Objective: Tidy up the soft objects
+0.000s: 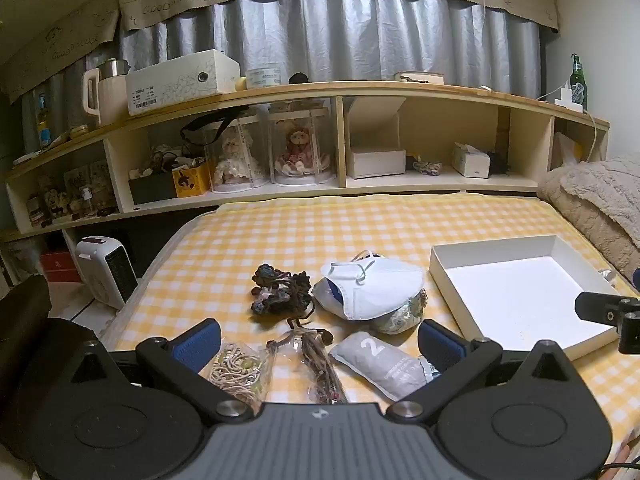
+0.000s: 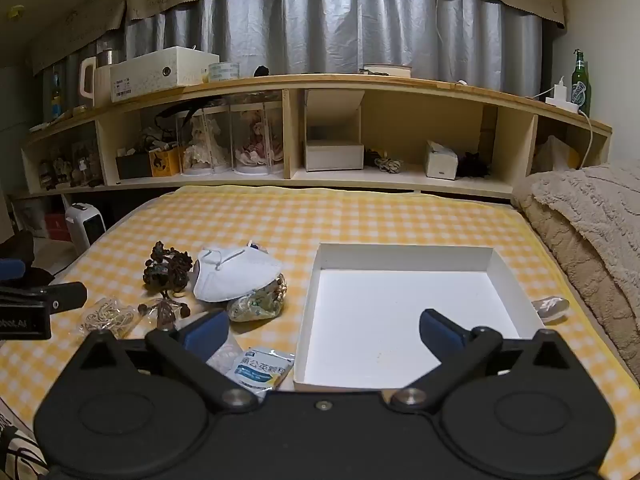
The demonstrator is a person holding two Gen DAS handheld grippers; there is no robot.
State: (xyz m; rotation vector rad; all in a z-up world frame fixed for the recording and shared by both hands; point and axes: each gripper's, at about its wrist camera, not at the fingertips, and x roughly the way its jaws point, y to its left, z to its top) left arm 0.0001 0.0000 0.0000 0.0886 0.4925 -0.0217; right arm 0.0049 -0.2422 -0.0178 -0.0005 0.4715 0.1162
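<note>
On the yellow checked bed lie a dark crocheted bundle [image 1: 281, 294] [image 2: 168, 266], a white face mask [image 1: 370, 286] [image 2: 236, 272] over a floral pouch [image 1: 400, 316] [image 2: 258, 304], a bag of beige cord [image 1: 236, 368] [image 2: 108, 316], a bag of brown beads [image 1: 316, 360] [image 2: 164, 312], a grey packet marked 2 [image 1: 384, 360] and a blue-white packet [image 2: 260, 370]. An empty white box [image 1: 520, 296] [image 2: 404, 312] lies to their right. My left gripper [image 1: 320, 342] is open above the bags. My right gripper [image 2: 324, 330] is open over the box's near left edge.
A wooden shelf unit [image 1: 340, 92] with dolls, boxes and a green bottle [image 2: 580, 80] runs behind the bed. A beige fleece blanket [image 2: 592, 216] is piled at the right. A small white heater [image 1: 106, 272] stands on the floor at the left.
</note>
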